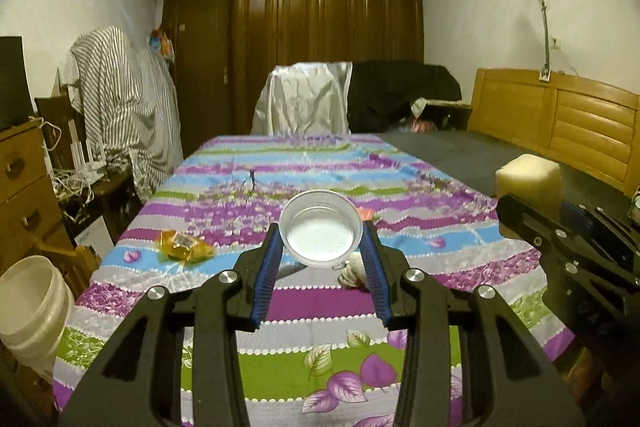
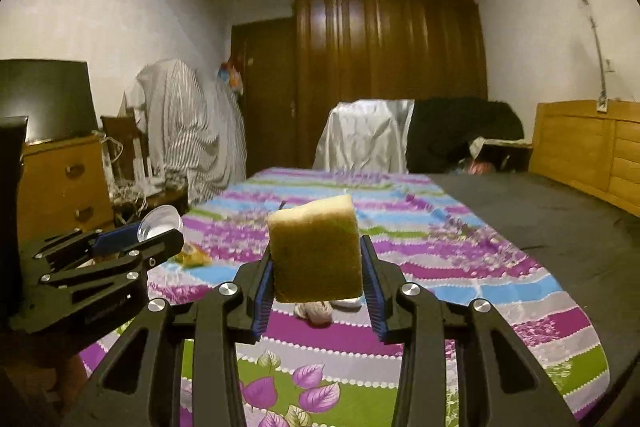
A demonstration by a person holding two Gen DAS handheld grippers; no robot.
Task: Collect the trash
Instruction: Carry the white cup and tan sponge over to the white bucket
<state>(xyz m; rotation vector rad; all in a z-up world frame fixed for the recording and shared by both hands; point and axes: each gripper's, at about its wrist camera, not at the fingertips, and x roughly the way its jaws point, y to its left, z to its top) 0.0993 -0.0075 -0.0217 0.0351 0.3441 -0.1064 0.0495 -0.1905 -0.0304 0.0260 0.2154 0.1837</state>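
- Left tongs (image 1: 322,259) are clamping a small clear plastic cup (image 1: 321,229), blue pads (image 1: 267,269) pressing on both sides; cup's mouth is facing the camera, whitish bottom showing inside.
- Cup is hanging in the air above the bed, not touching the sheet.
- Right tongs (image 2: 318,273) are gripping a sponge (image 2: 315,249), yellow w/ a green-brown scrub face toward the camera; it's sitting tilted btwn the pads, also clear of the bed.
- In the left wrist view the sponge (image 1: 528,183) & right tongs are showing at the right edge; in the right wrist view the left tongs (image 2: 160,231) w/ the cup (image 2: 159,223) are showing at left. So the two tongs are sitting side by side, apart.
- Bed sheet (image 1: 320,327) w/ purple, blue, green stripes & leaf print is covering the left part of the bed; dark grey mattress (image 2: 540,211) is lying bare on the right.
- Yellow crumpled wrapper (image 1: 184,247) is lying on the sheet, left of the cup.
- Crumpled whitish paper ball (image 2: 316,311) is lying on the sheet just below/behind the held things; a small orange-red scrap (image 1: 366,214) is peeking out right of the cup.
- White bucket (image 1: 32,307) is standing on the floor at the bed's left side, near corner.
- Wardrobe (image 1: 328,39) is standing at the far wall.
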